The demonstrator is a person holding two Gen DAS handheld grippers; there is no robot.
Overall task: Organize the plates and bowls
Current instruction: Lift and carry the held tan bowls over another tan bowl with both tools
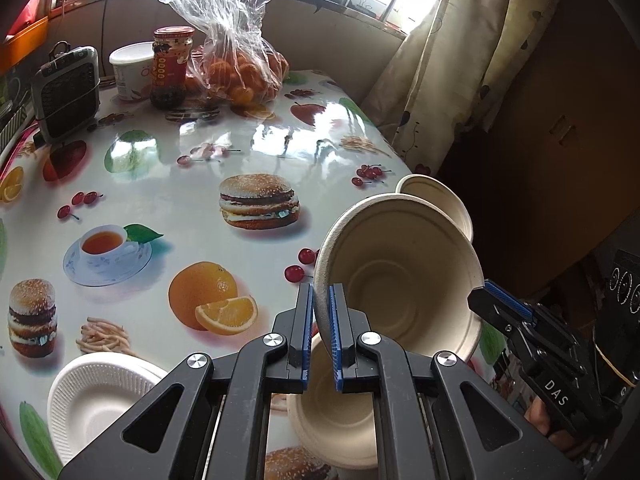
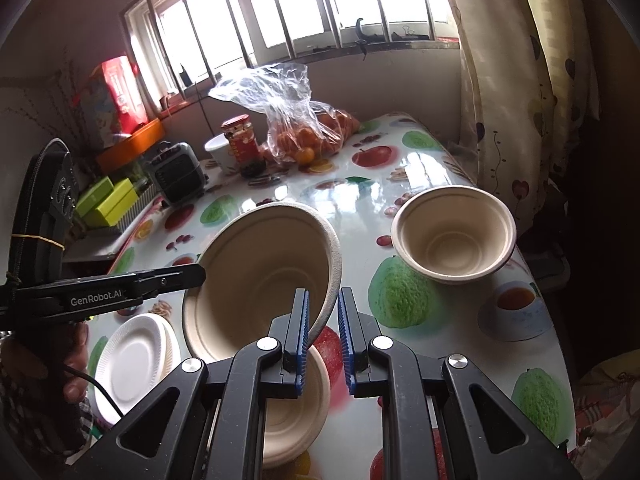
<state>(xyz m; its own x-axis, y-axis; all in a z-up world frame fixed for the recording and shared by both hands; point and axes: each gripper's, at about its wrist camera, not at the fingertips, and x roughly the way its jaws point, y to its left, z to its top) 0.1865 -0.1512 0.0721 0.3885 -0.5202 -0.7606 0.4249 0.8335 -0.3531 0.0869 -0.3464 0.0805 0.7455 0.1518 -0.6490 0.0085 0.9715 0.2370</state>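
Three beige bowls show. The tilted bowl (image 1: 400, 276) hangs in the air, its rim pinched between the narrow pads of the left gripper (image 1: 320, 332); the right gripper (image 2: 323, 330) straddles the opposite rim, jaws slightly apart, only the left pad touching. Directly beneath the tilted bowl sits a second bowl (image 2: 296, 404) on the table (image 1: 168, 184). A third bowl (image 2: 454, 234) stands beyond it, near the table's right edge. Left of the tilted bowl lie two stacked white plates (image 2: 132, 364).
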